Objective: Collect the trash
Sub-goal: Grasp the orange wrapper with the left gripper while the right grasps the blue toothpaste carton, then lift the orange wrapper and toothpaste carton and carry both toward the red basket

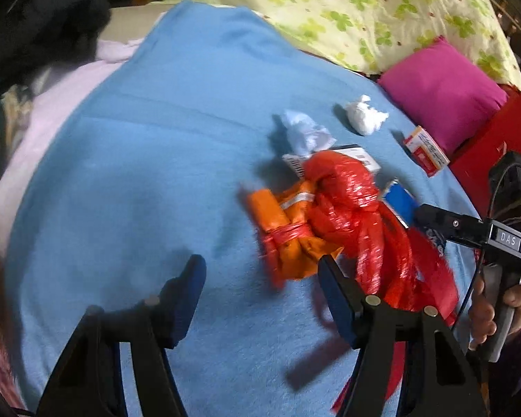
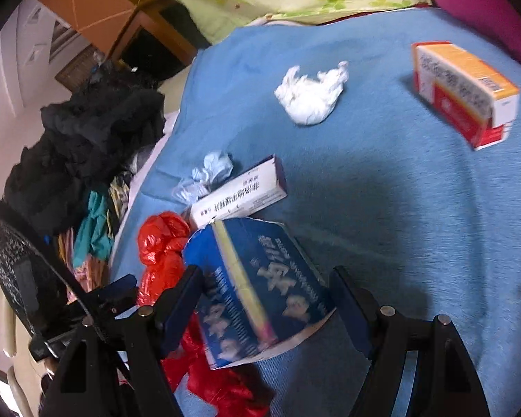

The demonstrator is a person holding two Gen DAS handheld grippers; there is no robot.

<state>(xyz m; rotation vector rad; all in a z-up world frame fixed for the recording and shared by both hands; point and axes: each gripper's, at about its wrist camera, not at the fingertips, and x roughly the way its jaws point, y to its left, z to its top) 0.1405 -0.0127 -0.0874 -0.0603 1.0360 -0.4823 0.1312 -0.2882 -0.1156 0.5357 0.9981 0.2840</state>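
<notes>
Trash (image 1: 337, 205) blurred, red bag (image 2: 161, 243) partly hiding blue box (image 2: 260, 292)

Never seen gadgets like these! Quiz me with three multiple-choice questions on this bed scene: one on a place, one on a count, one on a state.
1. Where is the blue box?
A. between the right gripper's fingers
B. on the pink pillow
C. under the black clothes

2. How many crumpled tissues?
A. one
B. two
C. four

3. The left gripper is:
A. shut on a tissue
B. open, holding nothing
C. out of sight

Answers:
1 A, a finger stands at each side.
2 B, a white tissue and a bluish tissue.
3 B, only blanket fills its gap.
</notes>
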